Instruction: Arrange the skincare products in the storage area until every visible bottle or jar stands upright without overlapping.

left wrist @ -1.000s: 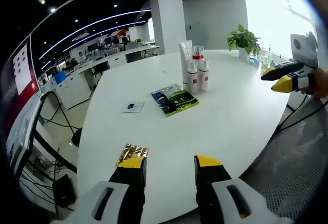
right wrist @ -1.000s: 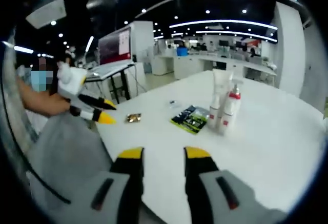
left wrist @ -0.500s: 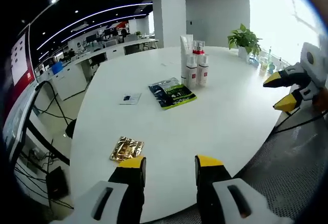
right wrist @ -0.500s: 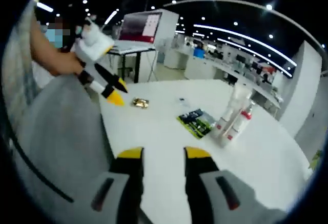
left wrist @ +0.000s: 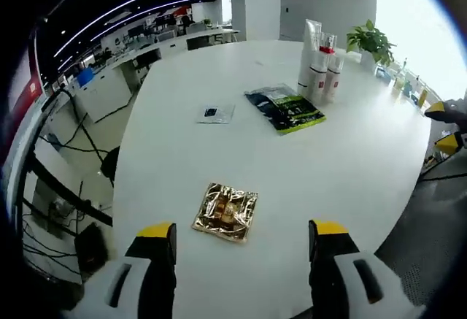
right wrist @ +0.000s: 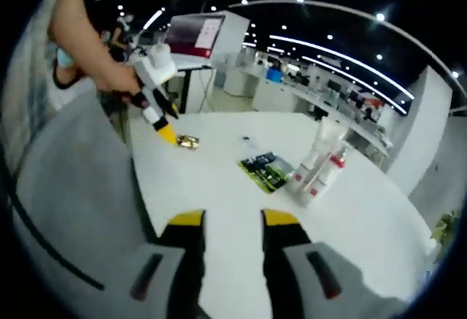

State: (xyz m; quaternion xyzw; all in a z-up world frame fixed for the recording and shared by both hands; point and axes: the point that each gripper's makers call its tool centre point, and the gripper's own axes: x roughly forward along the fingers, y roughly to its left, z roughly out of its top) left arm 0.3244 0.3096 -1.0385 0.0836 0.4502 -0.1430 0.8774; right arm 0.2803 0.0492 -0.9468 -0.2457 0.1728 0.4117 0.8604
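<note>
No text legible. Skincare bottles [left wrist: 319,71] carry red bands, lettering too small. Dark-green packet [left wrist: 285,109] has print, unreadable. Wall screen [right wrist: 195,36] shows blurred lines, no words made out.

The worktop [left wrist: 350,166] is smooth, matt white. Near its edge lies a crinkled gold foil sachet [left wrist: 226,212], shiny and creased. Beyond the sachet, a glossy dark-and-green packet [left wrist: 286,109] catches light. Beside that packet, the bottles [left wrist: 321,71] look like smooth white plastic, one cap clear.
</note>
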